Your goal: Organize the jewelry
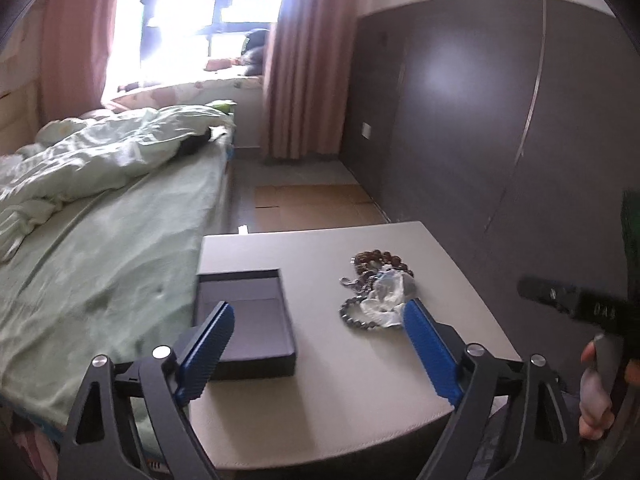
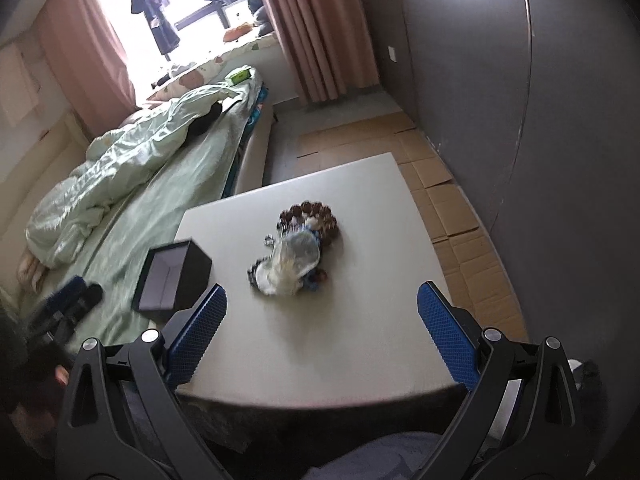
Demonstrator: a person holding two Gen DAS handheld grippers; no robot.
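Note:
A pile of jewelry [image 1: 376,292] lies on the pale table [image 1: 328,400]: brown bead bracelets, dark bead strings, a chain and a clear plastic bag. It also shows in the right wrist view [image 2: 298,252]. An open dark box [image 1: 246,316] sits at the table's left edge, also in the right wrist view [image 2: 172,280]. My left gripper [image 1: 318,312] is open above the table's near part, between box and pile. My right gripper [image 2: 322,296] is open and empty, above the near edge, short of the pile. The right gripper also shows at the right of the left wrist view [image 1: 572,304].
A bed with green bedding [image 1: 100,216] runs along the table's left side. A dark wardrobe wall [image 1: 500,120] stands on the right. Flattened cardboard [image 2: 452,208] covers the floor beyond the table. Curtains and a bright window are at the back.

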